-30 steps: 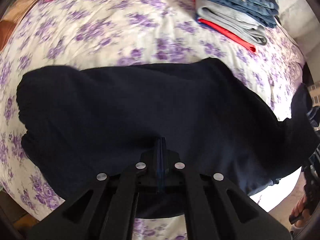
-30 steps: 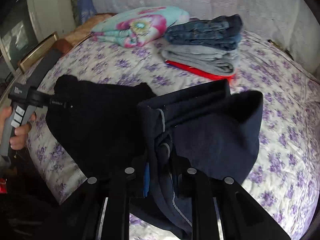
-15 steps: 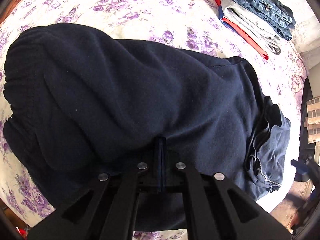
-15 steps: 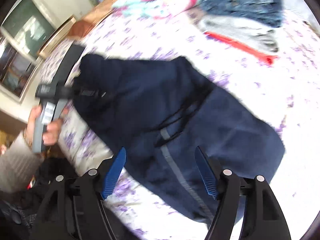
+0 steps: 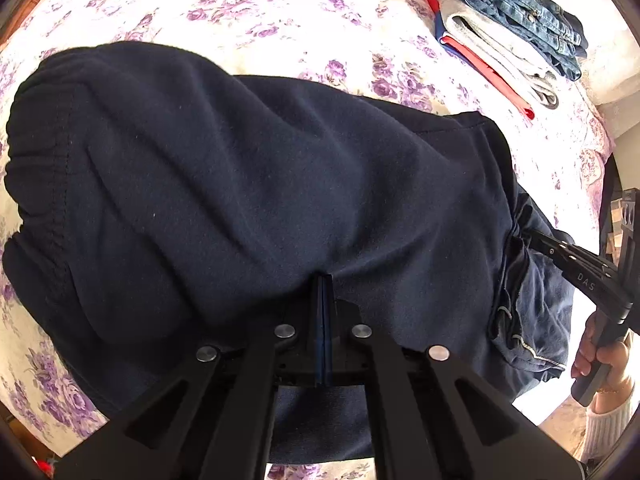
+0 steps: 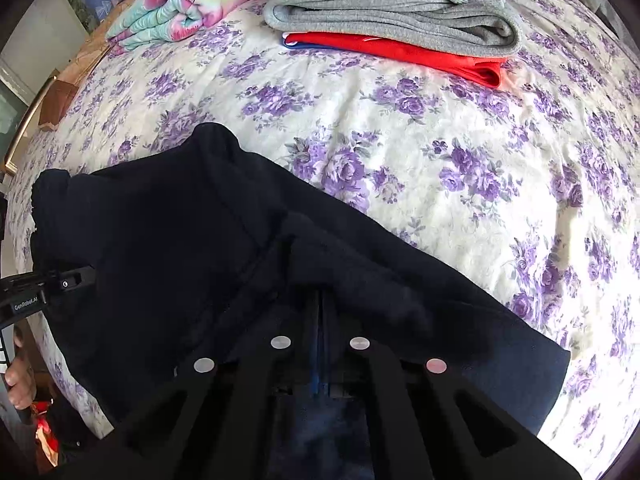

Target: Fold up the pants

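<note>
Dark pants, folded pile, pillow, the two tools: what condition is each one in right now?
Navy pants: spread across the bed, rumpled, pinched at both ends.
Left tool: shut on the pants.
Right tool: shut on the pants.
Stack of clothes: folded, jeans over grey over red.
Floral pillow: lying at the head of the bed.
Bedspread: laid flat, lightly creased.

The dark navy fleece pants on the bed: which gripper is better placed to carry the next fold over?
Probably the right gripper. It is shut on the loose bunched end of the dark navy fleece pants; the left gripper pinches the flat near edge, better as an anchor.
</note>
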Tool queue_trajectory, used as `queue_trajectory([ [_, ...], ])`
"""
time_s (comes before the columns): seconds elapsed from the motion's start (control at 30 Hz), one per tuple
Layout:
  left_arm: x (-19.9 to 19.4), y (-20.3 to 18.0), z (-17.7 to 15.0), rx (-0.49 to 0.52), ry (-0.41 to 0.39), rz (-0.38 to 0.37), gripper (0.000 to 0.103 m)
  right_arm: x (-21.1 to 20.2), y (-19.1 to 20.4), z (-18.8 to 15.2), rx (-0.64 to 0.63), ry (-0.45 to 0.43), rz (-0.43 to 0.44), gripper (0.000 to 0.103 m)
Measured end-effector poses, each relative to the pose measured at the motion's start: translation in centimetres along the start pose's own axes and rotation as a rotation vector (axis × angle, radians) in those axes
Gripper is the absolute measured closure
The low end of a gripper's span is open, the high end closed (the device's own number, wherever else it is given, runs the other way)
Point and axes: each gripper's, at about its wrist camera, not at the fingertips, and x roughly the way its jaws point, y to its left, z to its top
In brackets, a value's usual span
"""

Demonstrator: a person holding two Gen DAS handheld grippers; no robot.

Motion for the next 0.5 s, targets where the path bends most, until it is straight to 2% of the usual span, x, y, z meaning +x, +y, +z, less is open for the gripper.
queue_trajectory([
  [0.13, -0.6, 1.0, -0.2, -0.061, 0.024, -0.048, 0.102, -1.3, 1.3, -0.3, -0.061, -0.005, -0.066, 0.099],
  [0.17, -1.4, 1.2, -0.5, -0.075, 0.033, -0.058, 0.102, -2.6, 1.5, -0.5, -0.051, -0.033, -0.081, 0.098],
  [0.23, -4.3, 1.6, -1.7, -0.089, -0.019, -0.098, 0.098, -5.8, 1.6, -1.3, -0.017, -0.126, -0.036, 0.095],
  [0.27, -6.4, 2.1, -2.6, -0.098, -0.065, -0.125, 0.084, -7.4, 1.6, -2.0, 0.0, -0.165, 0.001, 0.091],
  [0.3, -8.0, 2.7, -3.3, -0.11, -0.1, -0.136, 0.07, -8.7, 1.7, -2.7, 0.01, -0.193, 0.022, 0.08],
  [0.33, -9.7, 3.8, -4.0, -0.136, -0.143, -0.131, 0.036, -9.8, 1.9, -3.5, 0.014, -0.216, 0.029, 0.069],
  [0.37, -11.0, 5.1, -4.7, -0.175, -0.189, -0.116, 0.017, -10.5, 2.1, -4.3, 0.011, -0.227, 0.031, 0.069],
  [0.4, -12.0, 6.6, -5.2, -0.221, -0.223, -0.111, 0.016, -10.8, 2.3, -5.0, 0.003, -0.226, 0.03, 0.069],
  [0.43, -12.4, 8.4, -5.4, -0.269, -0.225, -0.126, 0.016, -10.9, 2.7, -5.4, -0.008, -0.22, 0.023, 0.069],
  [0.5, -11.7, 11.8, -5.5, -0.384, -0.184, -0.141, 0.018, -10.8, 3.6, -5.6, -0.038, -0.206, 0.0, 0.069],
])
